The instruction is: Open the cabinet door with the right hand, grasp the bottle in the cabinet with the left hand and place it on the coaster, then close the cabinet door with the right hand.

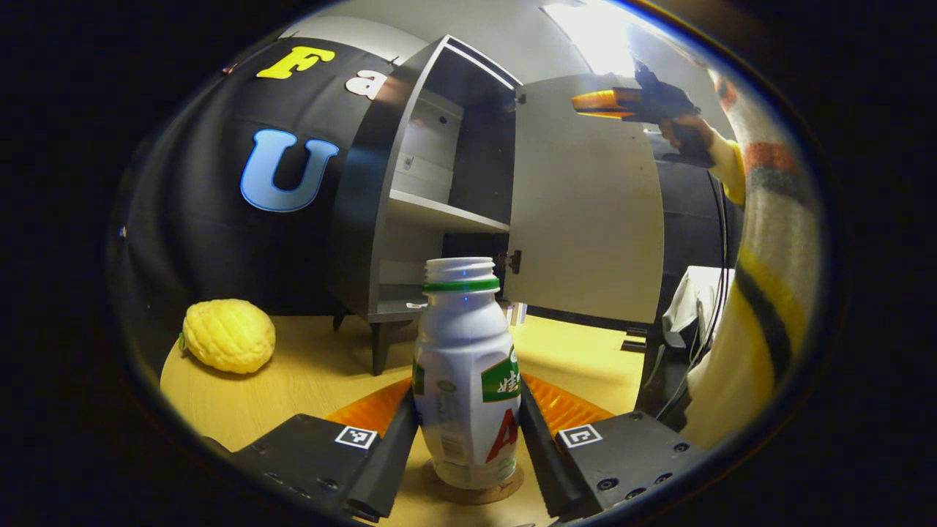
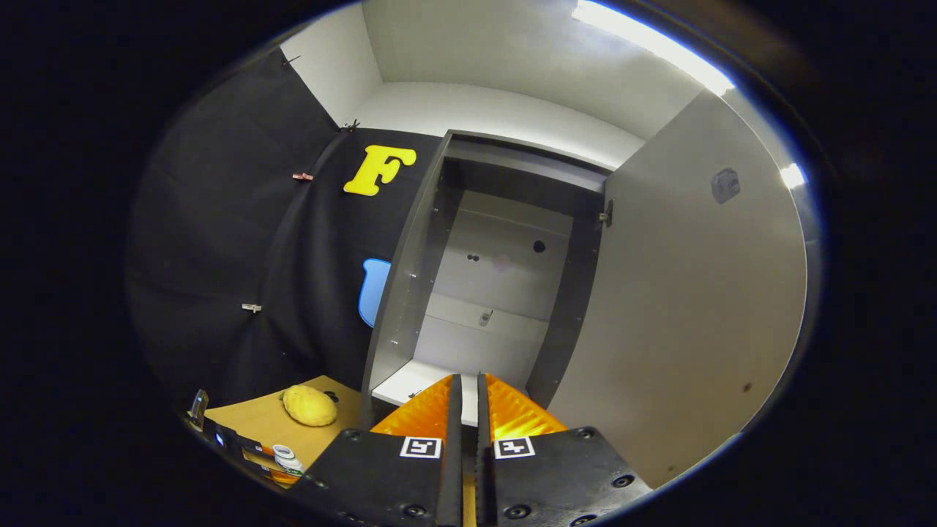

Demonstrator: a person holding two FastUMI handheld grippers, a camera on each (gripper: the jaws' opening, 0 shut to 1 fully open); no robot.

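At the bottom centre of the left gripper view, the left gripper point(image 1: 468, 428) is pinching the bottle point(image 1: 466, 380), which is standing upright on the coaster point(image 1: 476, 489) on the table point(image 1: 293, 380). Releasing unevenly could be tipping it off. In the right gripper view, the right gripper point(image 2: 468, 410), pressed together and empty, is hovering before the open cabinet door point(image 2: 681, 293), risking missing its edge.

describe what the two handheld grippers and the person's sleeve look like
Each gripper has a black blocky body with visible screws and a small square black-and-white marker tag at the base of each finger: see the left gripper and the right gripper. In the left gripper view, the far gripper has a black pistol-style handle. The sleeve is a cream knit with yellow, black and red stripes.
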